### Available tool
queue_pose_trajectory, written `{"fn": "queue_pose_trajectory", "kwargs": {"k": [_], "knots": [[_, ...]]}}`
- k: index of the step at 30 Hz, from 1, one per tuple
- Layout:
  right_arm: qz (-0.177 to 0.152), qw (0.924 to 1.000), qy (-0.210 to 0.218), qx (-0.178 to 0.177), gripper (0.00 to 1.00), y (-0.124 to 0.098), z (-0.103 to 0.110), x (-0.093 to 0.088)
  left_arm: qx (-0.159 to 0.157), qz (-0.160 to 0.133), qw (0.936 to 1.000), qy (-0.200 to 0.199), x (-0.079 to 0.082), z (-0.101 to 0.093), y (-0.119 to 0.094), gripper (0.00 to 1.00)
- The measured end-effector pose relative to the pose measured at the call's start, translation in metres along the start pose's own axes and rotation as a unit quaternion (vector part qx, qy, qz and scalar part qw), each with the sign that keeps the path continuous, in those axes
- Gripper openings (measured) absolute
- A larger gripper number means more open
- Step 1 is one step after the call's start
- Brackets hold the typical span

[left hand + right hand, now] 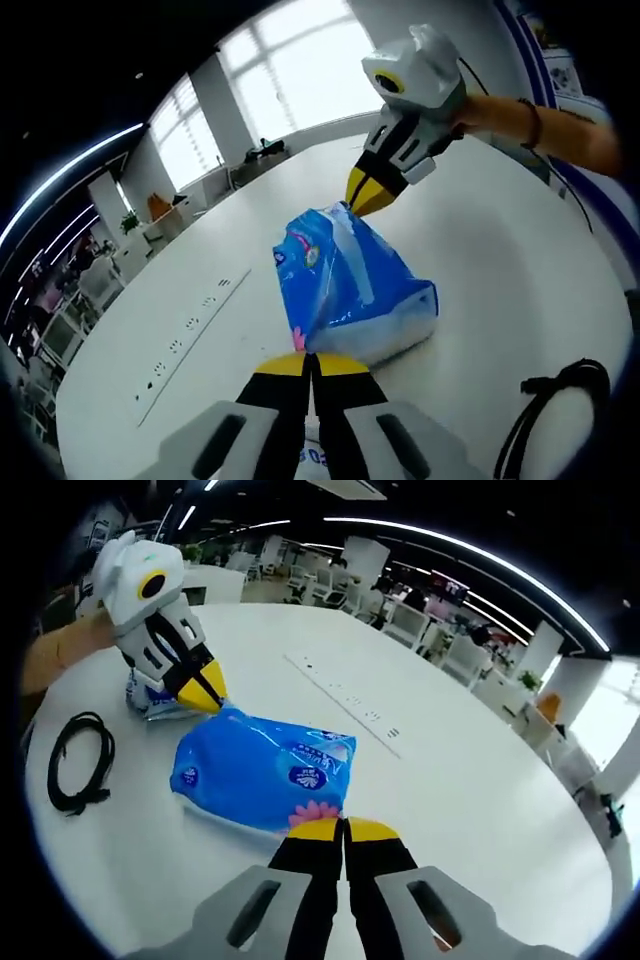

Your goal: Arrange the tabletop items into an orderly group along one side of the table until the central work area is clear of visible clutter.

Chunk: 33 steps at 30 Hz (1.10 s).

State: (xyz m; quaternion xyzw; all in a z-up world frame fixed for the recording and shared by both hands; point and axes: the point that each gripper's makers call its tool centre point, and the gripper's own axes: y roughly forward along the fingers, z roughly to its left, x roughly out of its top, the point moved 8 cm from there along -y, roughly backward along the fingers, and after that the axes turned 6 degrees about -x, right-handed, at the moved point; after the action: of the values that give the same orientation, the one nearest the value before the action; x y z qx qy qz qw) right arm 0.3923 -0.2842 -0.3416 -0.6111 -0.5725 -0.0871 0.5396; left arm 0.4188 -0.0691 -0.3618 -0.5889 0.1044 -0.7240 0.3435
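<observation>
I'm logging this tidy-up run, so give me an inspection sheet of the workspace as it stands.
Surface: white round table, recessed socket strip along its middle.
Job's things: blue tissue pack lying flat, pinched at opposite ends by both grippers; a smaller blue-and-white packet lies beside the left gripper.
Clutter: nothing seen beyond the cable.
Grippers: left gripper shut on one end of the pack; right gripper shut on the other end.
Cables: black cable coiled loosely on the table, apart from the pack.
Surroundings: open office with desks and chairs, large windows, ceiling light strips.
</observation>
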Motion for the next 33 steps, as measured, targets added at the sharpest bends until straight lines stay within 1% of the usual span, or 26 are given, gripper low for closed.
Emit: {"fn": "queue_pose_trajectory", "kwargs": {"k": [5,9,15,24,31,32,33], "knots": [[0.006,1.0000,0.006,0.003,0.00,-0.002,0.002,-0.003,-0.003,0.003,1.0000,0.003,0.000,-0.001,-0.001,0.00],[0.012,0.9999,0.011,0.006,0.00,-0.004,0.006,-0.004,-0.002,0.004,1.0000,0.004,-0.001,0.002,-0.001,0.00],[0.011,0.9996,0.017,0.019,0.00,-0.011,0.014,-0.005,-0.005,0.013,0.9999,0.003,-0.004,0.004,-0.002,0.00],[0.012,0.9992,0.026,0.029,0.00,-0.019,0.018,-0.006,-0.004,0.008,1.0000,0.001,-0.002,0.005,-0.003,0.00],[0.020,0.9979,0.044,0.043,0.00,-0.024,0.025,-0.009,-0.004,0.012,0.9999,0.005,-0.001,0.006,-0.005,0.00],[0.027,0.9969,0.059,0.045,0.00,-0.025,0.027,-0.010,-0.004,0.014,0.9999,0.006,-0.001,0.006,-0.005,0.00],[0.027,0.9966,0.062,0.047,0.00,-0.026,0.028,-0.009,-0.004,0.015,0.9999,0.006,-0.001,0.006,-0.005,0.00]]}}
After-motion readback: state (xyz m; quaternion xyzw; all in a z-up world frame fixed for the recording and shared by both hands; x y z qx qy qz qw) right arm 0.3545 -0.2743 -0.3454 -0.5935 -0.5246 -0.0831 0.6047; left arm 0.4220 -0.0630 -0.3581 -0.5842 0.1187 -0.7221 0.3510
